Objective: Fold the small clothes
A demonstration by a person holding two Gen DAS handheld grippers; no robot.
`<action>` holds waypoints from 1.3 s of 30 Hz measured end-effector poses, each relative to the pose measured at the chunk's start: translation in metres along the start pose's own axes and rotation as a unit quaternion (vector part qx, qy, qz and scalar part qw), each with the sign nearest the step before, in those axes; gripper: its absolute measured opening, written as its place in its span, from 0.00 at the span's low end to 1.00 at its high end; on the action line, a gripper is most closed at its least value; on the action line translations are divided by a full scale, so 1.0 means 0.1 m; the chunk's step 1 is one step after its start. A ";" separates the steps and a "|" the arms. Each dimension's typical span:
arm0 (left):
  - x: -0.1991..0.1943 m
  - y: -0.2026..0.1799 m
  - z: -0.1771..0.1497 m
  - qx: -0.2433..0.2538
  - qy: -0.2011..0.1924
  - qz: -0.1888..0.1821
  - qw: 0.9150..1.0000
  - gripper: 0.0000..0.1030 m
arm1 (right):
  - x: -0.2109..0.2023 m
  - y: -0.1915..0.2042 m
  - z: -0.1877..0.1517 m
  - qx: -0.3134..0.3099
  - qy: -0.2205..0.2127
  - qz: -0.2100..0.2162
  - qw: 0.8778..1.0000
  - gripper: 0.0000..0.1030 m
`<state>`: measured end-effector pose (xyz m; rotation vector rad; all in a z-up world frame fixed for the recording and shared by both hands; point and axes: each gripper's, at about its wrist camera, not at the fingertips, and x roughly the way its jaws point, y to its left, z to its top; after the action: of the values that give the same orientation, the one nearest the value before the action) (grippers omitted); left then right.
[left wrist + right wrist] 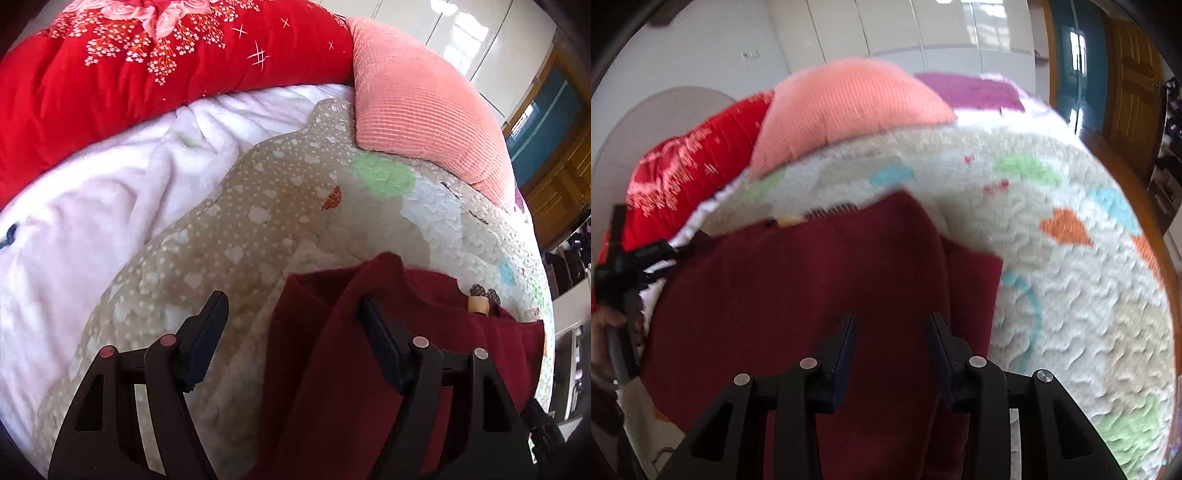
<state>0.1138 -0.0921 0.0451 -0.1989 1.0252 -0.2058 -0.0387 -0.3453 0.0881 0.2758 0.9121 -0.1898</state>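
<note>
Black fingers of the left gripper (291, 306) stand spread wide, holding nothing, one finger over the dark red garment (369, 350) and one over the quilt (221, 221). Right gripper (892, 321) hangs partly open above the garment's middle, gripping nothing; catching a single edge layer cleanly would fold best. Only the right view shows the other gripper beyond the garment's far edge.

Right gripper (892, 319) at 6 o'clock, jaws partly apart, nothing visibly pinched; dark red garment (798, 280) spread beneath and ahead. Quilt (1071, 295) with coloured hearts fills 3 to 5 o'clock. Salmon pillow (849, 107) at 12, red blanket (683, 166) at 10. Left gripper (624, 254) at 9 o'clock edge. Frame motion-blurred.
</note>
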 end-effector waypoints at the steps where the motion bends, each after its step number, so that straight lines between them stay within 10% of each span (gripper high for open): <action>1: -0.05 -0.01 -0.02 0.001 -0.003 -0.001 1.000 0.72 | 0.00 0.02 -0.01 -0.002 0.001 -0.004 1.000 0.37; 16: -0.80 -0.18 -0.43 0.079 -0.073 0.011 0.994 0.72 | -0.58 0.19 -0.38 0.004 -0.018 -0.010 1.000 0.43; 39: -0.87 0.29 -1.25 0.031 -0.012 -0.004 0.999 0.72 | -0.62 -0.04 -0.82 0.047 0.023 -0.026 0.998 0.47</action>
<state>-0.0358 -0.0501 0.0464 -0.1493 0.9934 -0.2420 -0.1384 -0.3202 0.0895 0.3455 0.9587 -0.2752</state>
